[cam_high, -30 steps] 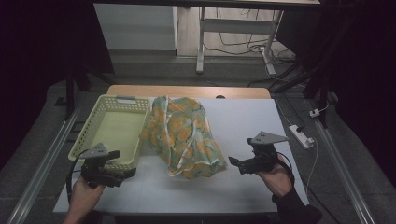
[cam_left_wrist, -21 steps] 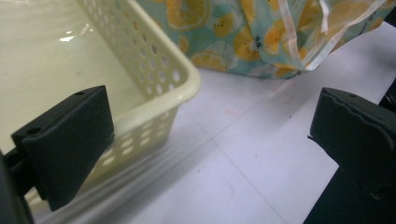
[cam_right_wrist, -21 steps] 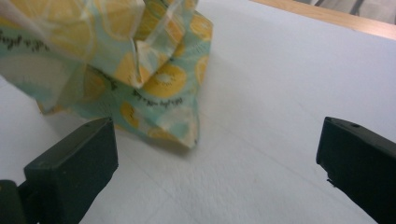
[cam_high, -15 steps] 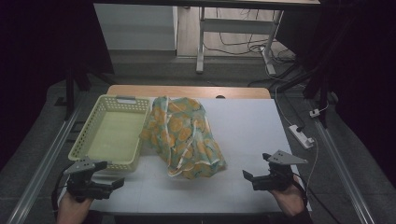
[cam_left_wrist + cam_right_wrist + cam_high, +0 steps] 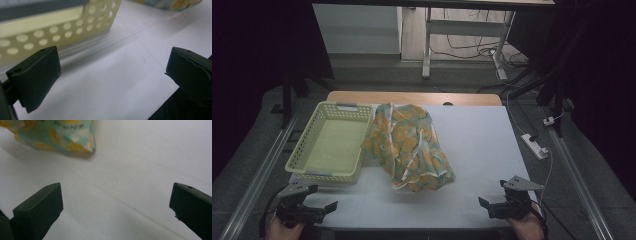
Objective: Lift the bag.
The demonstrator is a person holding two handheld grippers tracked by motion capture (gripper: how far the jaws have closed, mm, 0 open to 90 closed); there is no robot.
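I hold my left gripper (image 5: pixel 328 208) and right gripper (image 5: pixel 484 204) at the near table edge, both with jaws spread wide and empty. The patterned cloth (image 5: pixel 409 146) lies bunched mid-table, just beside the yellow basket (image 5: pixel 301 151), which holds nothing. I judge the real work remains undone.

Basket (image 5: pixel 332 146): pale yellow perforated plastic, slightly glossy. Cloth (image 5: pixel 409 147): thin soft fabric, orange-print, matt, crumpled. Table (image 5: pixel 482 150): white, smooth, matt top; far edge strip looks like wood.
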